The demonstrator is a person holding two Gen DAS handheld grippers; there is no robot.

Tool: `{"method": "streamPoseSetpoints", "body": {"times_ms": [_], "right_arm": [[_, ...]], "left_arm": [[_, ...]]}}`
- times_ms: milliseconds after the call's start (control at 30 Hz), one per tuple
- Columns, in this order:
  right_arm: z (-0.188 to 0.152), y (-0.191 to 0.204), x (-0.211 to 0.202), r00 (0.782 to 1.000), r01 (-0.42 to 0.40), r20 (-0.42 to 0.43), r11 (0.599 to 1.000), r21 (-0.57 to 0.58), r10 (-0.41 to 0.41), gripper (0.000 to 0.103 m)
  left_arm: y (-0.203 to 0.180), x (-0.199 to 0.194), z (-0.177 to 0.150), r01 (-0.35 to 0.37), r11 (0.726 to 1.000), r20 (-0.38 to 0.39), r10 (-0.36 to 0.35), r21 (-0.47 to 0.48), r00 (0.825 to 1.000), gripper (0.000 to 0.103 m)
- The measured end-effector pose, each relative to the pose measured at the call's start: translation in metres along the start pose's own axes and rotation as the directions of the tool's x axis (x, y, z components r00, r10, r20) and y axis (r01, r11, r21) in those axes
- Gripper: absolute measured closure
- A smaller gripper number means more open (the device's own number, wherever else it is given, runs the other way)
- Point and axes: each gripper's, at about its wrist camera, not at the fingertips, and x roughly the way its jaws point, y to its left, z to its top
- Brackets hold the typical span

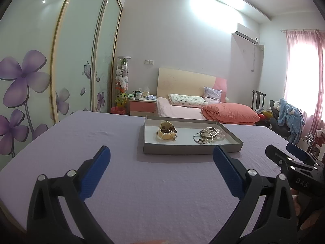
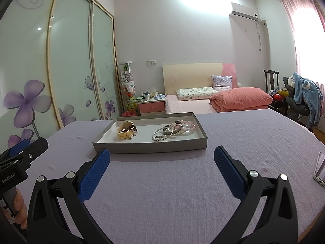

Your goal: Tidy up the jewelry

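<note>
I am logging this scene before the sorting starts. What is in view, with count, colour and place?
tray: one, grey, on the lilac cloth ahead of both grippers
watch: one, cream strap, left part of tray
dark beads: one cluster, brown, against the watch
bangles: several, silver, right part of tray
bead bracelet: one, pink, behind the bangles
phone: one, pale, right edge of cloth
bed: one, pink, behind the table
left gripper: blue pads, open, empty
right gripper: blue pads, open, empty

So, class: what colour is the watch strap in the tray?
Cream-yellow watch strap; clearest in the right wrist view.
</note>
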Motion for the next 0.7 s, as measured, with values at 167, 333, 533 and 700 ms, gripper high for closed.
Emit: {"method": "streamPoseSetpoints", "body": {"times_ms": [167, 333, 533, 700], "right_arm": [[-0.0006, 0.0027, -0.0003, 1.000, -0.002, -0.002, 1.000, 0.000, 0.002, 0.002], [-0.0014, 0.0045, -0.0006, 1.000, -0.004, -0.003, 1.000, 0.000, 0.004, 0.002], [-0.0016, 0.0059, -0.0008, 1.000, -0.006, -0.003, 1.000, 0.000, 0.006, 0.002], [-0.0012, 0.0056, -0.0014, 1.000, -0.005, -0.003, 1.000, 0.000, 0.005, 0.002]], "left_arm": [[0.0001, -0.0005, 0.0004, 0.002, 1.000, -0.003, -0.002, 0.002, 1.000, 0.004], [0.0003, -0.0009, 0.0007, -0.002, 1.000, -0.001, 0.002, 0.004, 1.000, 0.004], [0.0013, -0.0007, 0.0026, -0.005, 1.000, -0.002, 0.005, 0.002, 1.000, 0.004], [0.0032, -0.0003, 0.0046, 0.000, 1.000, -0.004, 0.000, -0.004, 1.000, 0.004]]}}
